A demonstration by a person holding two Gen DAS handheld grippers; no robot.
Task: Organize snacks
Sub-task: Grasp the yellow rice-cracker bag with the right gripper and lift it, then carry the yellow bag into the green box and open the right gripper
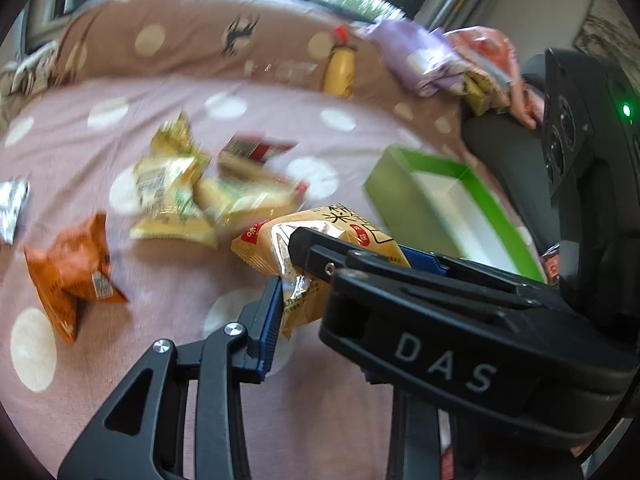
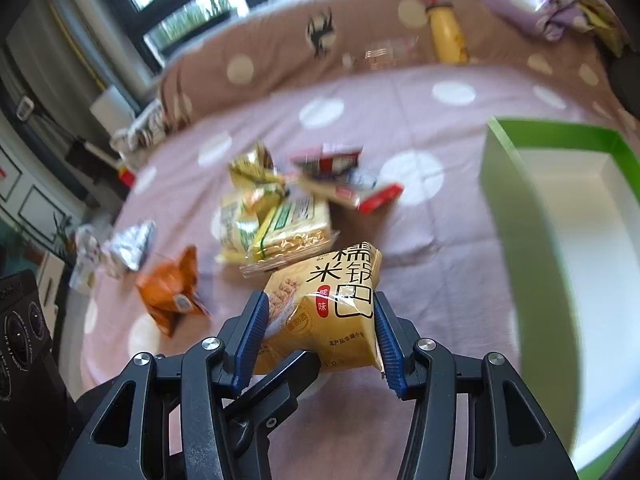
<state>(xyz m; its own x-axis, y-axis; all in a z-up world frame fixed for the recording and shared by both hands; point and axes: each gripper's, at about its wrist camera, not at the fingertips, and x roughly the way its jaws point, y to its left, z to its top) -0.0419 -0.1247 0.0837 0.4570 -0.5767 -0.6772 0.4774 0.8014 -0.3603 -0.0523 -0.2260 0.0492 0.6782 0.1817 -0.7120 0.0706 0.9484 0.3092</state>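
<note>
1. You are working over a bed [image 2: 460, 240] covered in a pink sheet with pale dots; a brown dotted cushion edge is running along its far side.
2. A green box [image 2: 516, 184] with a white inside is sitting open on the right of the bed, near your right hand-held gripper [image 2: 318, 334]; the left wrist view is showing it [image 1: 404, 184] at the right too.
3. A loose heap of yellow snack packets [image 2: 276, 220] is lying mid-bed, with red-edged packets [image 2: 360, 192] just beyond it on the far side.
4. You are gripping a yellow rice-cracker packet [image 2: 332, 312] in the right hand-held gripper, both blue pads pressing its sides, above the near part of the sheet and left of the box.
5. The same packet [image 1: 280, 248] is sitting between the fingers of your left hand-held gripper [image 1: 340, 280]; its left blue pad [image 1: 270, 320] is lying against the packet's edge, while the right gripper's body is covering the other side, so I cannot tell whether it is clamping.
6. An orange packet [image 2: 172, 292] is lying at the left, with a silver packet [image 2: 132, 244] just beyond it.
7. A yellow bottle [image 2: 446, 36] with a red cap is leaning against the far cushion.
</note>
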